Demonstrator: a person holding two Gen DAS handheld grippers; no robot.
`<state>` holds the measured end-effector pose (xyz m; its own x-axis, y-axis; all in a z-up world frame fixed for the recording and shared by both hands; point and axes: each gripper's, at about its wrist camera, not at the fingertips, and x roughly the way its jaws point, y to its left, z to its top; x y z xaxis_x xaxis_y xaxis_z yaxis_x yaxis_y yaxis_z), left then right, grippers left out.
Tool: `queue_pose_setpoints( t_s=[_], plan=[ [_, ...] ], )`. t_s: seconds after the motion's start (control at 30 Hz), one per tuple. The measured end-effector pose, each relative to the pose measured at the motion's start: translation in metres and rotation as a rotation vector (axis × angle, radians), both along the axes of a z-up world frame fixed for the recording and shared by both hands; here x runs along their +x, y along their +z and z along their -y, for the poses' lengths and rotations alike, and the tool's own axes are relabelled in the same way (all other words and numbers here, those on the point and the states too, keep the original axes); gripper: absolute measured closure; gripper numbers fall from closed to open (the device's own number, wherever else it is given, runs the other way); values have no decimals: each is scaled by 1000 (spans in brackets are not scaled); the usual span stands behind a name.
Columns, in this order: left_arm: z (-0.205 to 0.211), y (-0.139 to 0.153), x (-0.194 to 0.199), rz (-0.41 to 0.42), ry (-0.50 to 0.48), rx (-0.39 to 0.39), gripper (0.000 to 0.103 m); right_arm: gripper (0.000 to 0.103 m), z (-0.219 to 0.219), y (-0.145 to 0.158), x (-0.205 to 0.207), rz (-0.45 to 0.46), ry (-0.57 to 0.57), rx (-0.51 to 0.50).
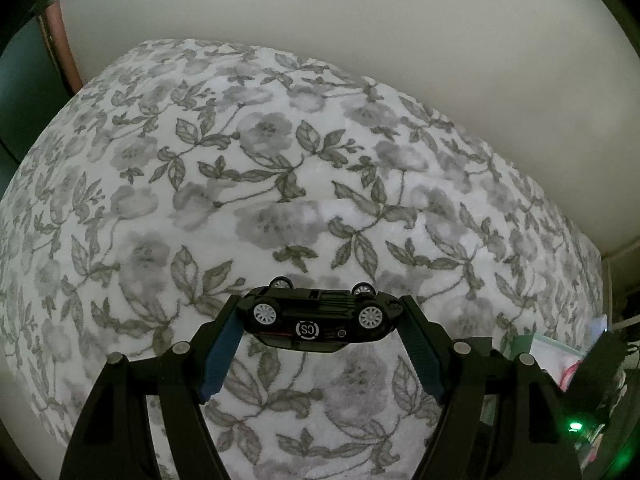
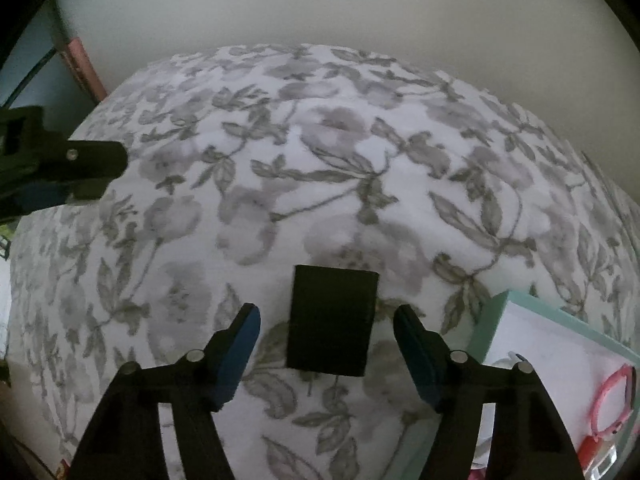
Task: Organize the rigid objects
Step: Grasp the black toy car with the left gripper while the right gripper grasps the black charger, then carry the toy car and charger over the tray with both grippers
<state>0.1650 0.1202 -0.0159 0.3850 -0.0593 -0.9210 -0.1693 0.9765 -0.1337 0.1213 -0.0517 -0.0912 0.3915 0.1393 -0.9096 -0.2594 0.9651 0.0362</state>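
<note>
My left gripper [image 1: 320,312] is shut on a black toy car [image 1: 320,316], held upside down by its two ends above the floral bed cover [image 1: 280,168]; its grey wheels point up. My right gripper [image 2: 327,316] is open, its blue-padded fingers either side of a black rectangular box [image 2: 332,320] that lies flat on the cover. The box is not touched by either pad. The left gripper's side [image 2: 60,172] shows at the left edge of the right wrist view.
A mint-green tray [image 2: 496,312] lies at the right, holding a pink band [image 2: 616,400] and small items. A pale wall rises behind the bed. A dark frame and pink edge [image 2: 84,68] stand at the far left.
</note>
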Motion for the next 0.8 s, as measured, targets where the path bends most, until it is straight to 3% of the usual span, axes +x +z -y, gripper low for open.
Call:
queue_pose_setpoints(
  t_s=[0.1,0.3,0.4,0.43,0.8],
  plan=[
    [1,-2,0,-6,-2,-2,26,31,-6,-9,-3,17,21,-59],
    [1,-3,1,-6,-1,-2,26,33,-5,-7,-3,21,12,-48],
    [1,-3,1,-4,-3,3,26,58,-6,-4,-2,31,9,-42],
    [1,-3,0,-4,0,0,26,60,-6,-3,-2,32,8,-38],
    [4,8,-3,28,-11,20,26,60,5,26,-3,65,-9,55]
  ],
)
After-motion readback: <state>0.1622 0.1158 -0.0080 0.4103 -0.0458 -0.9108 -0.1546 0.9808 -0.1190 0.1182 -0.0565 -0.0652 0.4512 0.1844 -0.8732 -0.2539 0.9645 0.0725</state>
